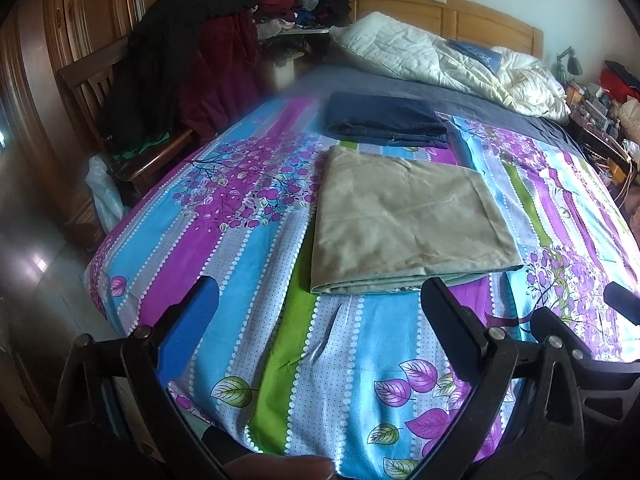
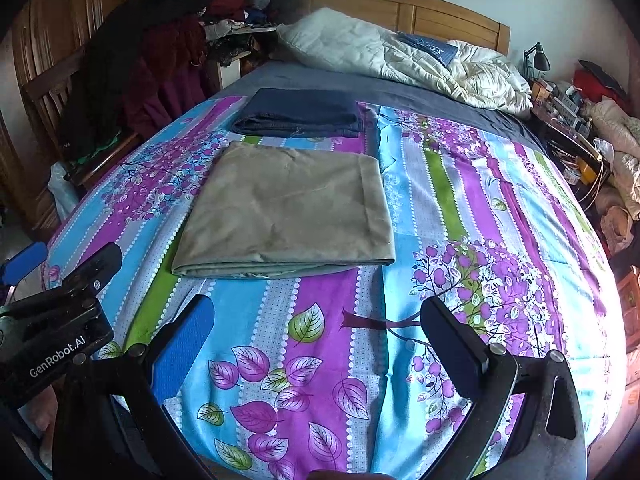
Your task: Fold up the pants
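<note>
The khaki pants (image 1: 408, 216) (image 2: 288, 208) lie folded into a flat, nearly square packet on my striped floral bedspread (image 1: 248, 320) (image 2: 460, 208), with the thick stacked edge turned toward me and the thinner end pointing up the bed at the headboard (image 1: 452, 12) (image 2: 404, 8). The packet is so close to square that I cannot tell which way its long axis runs. Just beyond the pants, nearer the headboard and almost touching them, sits a folded pile of dark blue jeans (image 1: 384, 120) (image 2: 300, 118), its long side running across the bed. My left gripper (image 1: 320, 308) hangs just short of the pants' near edge, fingers spread wide and holding nothing. My right gripper (image 2: 316, 320) hovers a little further back from the pants, its fingers likewise apart and empty.
</note>
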Motion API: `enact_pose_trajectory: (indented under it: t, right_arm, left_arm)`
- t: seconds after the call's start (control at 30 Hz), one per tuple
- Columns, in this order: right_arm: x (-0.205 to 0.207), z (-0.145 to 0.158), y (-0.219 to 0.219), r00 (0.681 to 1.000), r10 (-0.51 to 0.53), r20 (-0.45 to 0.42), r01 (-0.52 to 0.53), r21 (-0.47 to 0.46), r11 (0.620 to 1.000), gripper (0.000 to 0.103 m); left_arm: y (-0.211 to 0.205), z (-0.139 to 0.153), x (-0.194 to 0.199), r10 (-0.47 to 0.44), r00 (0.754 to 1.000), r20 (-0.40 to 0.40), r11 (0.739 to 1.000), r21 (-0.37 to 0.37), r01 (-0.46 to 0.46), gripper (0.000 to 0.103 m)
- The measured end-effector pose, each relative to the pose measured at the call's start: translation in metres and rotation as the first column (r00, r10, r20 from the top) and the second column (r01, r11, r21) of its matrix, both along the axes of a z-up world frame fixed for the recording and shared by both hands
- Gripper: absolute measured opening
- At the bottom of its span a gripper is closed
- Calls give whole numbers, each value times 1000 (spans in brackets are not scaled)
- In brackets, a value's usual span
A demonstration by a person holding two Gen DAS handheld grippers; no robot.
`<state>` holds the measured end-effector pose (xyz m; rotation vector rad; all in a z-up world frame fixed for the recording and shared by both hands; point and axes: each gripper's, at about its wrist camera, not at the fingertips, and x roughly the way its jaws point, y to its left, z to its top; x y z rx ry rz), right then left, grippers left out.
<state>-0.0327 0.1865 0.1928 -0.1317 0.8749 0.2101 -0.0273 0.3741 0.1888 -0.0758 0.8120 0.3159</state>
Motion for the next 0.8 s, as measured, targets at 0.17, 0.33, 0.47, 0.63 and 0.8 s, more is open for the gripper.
enact_pose_trajectory:
  t: [0.17, 0.33, 0.47, 0.63, 0.8]
  right_arm:
    - [0, 0, 0, 1000, 4, 0, -4, 6, 1000, 103]
    - [-2, 3, 1, 1000, 14, 16, -14, 3, 1000, 103]
    - [-2, 4, 1, 999, -2, 41, 2, 5, 1000, 103]
    - [-5, 2, -2, 998, 7, 68, -9, 40, 999, 102]
    - [-4, -1, -4, 997, -7, 73, 5, 26, 1000, 102]
  left_arm:
    - [1, 0, -1, 1, 1000, -1, 1000, 0, -1, 101]
    - [-1, 0, -1, -1, 1000, 1, 1000, 4, 1, 101]
    - [0, 0, -2, 2, 1000, 9, 1000, 9, -2, 101]
    - [0, 0, -7, 3, 999, 44, 1000, 30, -4, 101]
    - [0, -3, -7, 21, 999, 45, 998, 56, -23, 101]
